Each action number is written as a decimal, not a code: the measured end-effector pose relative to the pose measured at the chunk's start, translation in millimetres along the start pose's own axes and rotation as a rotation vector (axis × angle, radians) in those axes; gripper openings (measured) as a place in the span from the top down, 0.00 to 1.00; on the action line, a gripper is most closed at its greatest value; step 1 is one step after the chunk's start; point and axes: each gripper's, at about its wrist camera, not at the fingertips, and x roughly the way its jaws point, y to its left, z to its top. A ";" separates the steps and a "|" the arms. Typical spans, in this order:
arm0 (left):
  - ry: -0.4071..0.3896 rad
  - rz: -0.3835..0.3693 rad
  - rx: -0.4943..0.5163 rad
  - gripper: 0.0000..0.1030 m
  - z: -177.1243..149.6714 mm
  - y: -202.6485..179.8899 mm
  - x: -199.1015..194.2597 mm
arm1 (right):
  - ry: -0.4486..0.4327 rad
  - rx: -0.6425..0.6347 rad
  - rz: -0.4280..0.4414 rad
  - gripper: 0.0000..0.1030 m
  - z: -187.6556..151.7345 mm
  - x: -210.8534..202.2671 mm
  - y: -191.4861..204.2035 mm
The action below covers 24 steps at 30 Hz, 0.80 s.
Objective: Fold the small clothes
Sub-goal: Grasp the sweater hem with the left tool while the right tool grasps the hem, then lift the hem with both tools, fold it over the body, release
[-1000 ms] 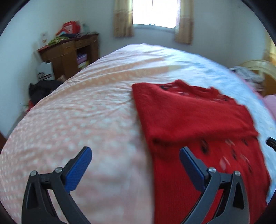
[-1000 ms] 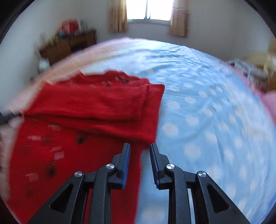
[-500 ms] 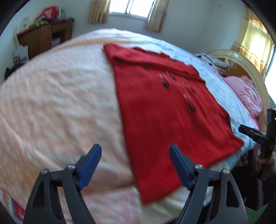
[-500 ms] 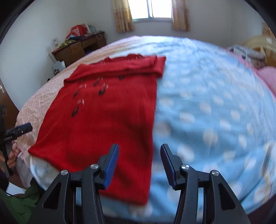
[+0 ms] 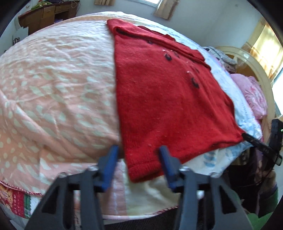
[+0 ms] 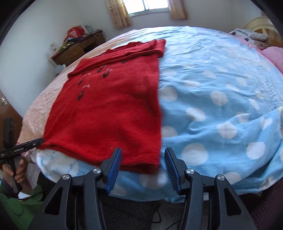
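Because the bed (image 6: 221, 74) gives a broad flat surface, the red sweater (image 5: 164, 99) lies spread across it, straddling the line where the pink quilt (image 5: 53, 92) meets the blue dotted blanket (image 6: 212, 106), its hem hanging just over the near edge and its sleeves folded in across the top. That layout suits a bottom-up fold, judging by how each gripper faces one hem corner. The left gripper (image 5: 138, 159) has its jaws spread wide around the near left corner, not yet closed on it; the right gripper (image 6: 143, 163) is likewise released, its blue pads either side of the right corner, gripping nothing. The left view alone shows the pink bedding and curved headboard (image 5: 254, 70) off to the right, plus the right tool's black tip at the far corner. The right view alone shows the window (image 6: 148, 7), the cluttered desk (image 6: 77, 47), and the person's hand (image 6: 16, 173) on the left tool's handle
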 end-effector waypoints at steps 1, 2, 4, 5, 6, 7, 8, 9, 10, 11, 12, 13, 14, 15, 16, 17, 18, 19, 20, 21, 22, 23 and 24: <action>0.003 -0.018 -0.010 0.67 -0.2 0.8 -0.6 | 0.003 -0.015 0.003 0.58 -1.0 1.1 3.3; 0.005 -0.024 -0.018 0.70 -0.2 1.9 -0.7 | 0.010 -0.027 -0.002 0.65 -1.2 2.9 5.4; 0.016 -0.038 -0.033 0.77 -0.5 4.8 -0.1 | 0.022 -0.039 -0.023 0.81 -0.6 6.0 5.7; 0.020 -0.051 -0.039 0.86 -0.1 5.3 0.2 | 0.028 -0.033 -0.014 0.84 0.7 6.2 4.4; 0.025 -0.082 -0.052 0.88 0.8 5.7 -0.4 | 0.034 -0.016 0.008 0.90 2.6 5.6 1.4; 0.024 -0.098 -0.058 0.89 2.0 5.2 -1.9 | 0.041 0.007 0.039 0.92 5.0 4.2 -2.5; 0.018 -0.102 -0.058 0.89 3.8 4.3 -3.4 | 0.046 0.019 0.056 0.93 7.1 3.6 -4.0; 0.013 -0.110 -0.057 0.89 6.1 3.4 -6.2 | 0.050 0.027 0.070 0.93 10.2 1.9 -5.4; 0.009 -0.121 -0.059 0.89 9.2 2.8 -9.6 | 0.047 0.030 0.083 0.93 13.8 -0.5 -5.3; 0.003 -0.134 -0.061 0.89 11.9 3.3 -13.5 | 0.041 0.039 0.102 0.93 18.3 -2.8 -5.6; -0.006 -0.150 -0.064 0.89 17.5 3.0 -18.5 | 0.031 0.059 0.136 0.93 25.2 -6.7 -6.9; -0.015 -0.158 -0.064 0.89 23.8 2.2 -22.9 | 0.016 0.077 0.164 0.93 32.9 -10.5 -7.7; -0.022 -0.155 -0.061 0.89 32.3 1.1 -26.5 | 0.001 0.090 0.186 0.93 40.2 -13.9 -8.7; -0.024 -0.143 -0.055 0.89 40.8 0.2 -27.9 | -0.020 0.106 0.215 0.93 51.9 -17.5 -9.7; -0.025 -0.135 -0.050 0.89 49.0 -0.1 -29.2 | -0.035 0.119 0.238 0.93 63.2 -19.3 -11.1; -0.027 -0.134 -0.048 0.89 59.6 0.5 -29.8 | -0.044 0.133 0.258 0.93 73.5 -19.3 -12.7; -0.032 -0.142 -0.050 0.89 72.6 2.5 -29.3 | -0.052 0.149 0.277 0.93 84.4 -17.7 -14.7; -0.034 -0.145 -0.055 0.89 83.1 4.9 -28.2 | -0.057 0.168 0.294 0.93 97.6 -13.5 -17.6; -0.031 -0.139 -0.060 0.89 94.2 8.0 -26.3 | -0.065 0.180 0.301 0.93 111.9 -7.5 -20.5; -0.025 -0.130 -0.060 0.89 107.2 10.3 -22.0 | -0.077 0.182 0.291 0.93 127.1 0.6 -22.8; -0.025 -0.118 -0.056 0.89 120.6 12.2 -16.3 | -0.083 0.187 0.284 0.93 139.6 8.9 -23.9; -0.032 -0.099 -0.053 0.89 129.8 13.5 -11.1 | -0.084 0.203 0.288 0.93 149.3 17.5 -27.4; -0.037 -0.078 -0.054 0.89 141.8 15.9 -3.4 | -0.087 0.229 0.291 0.93 161.0 29.4 -31.9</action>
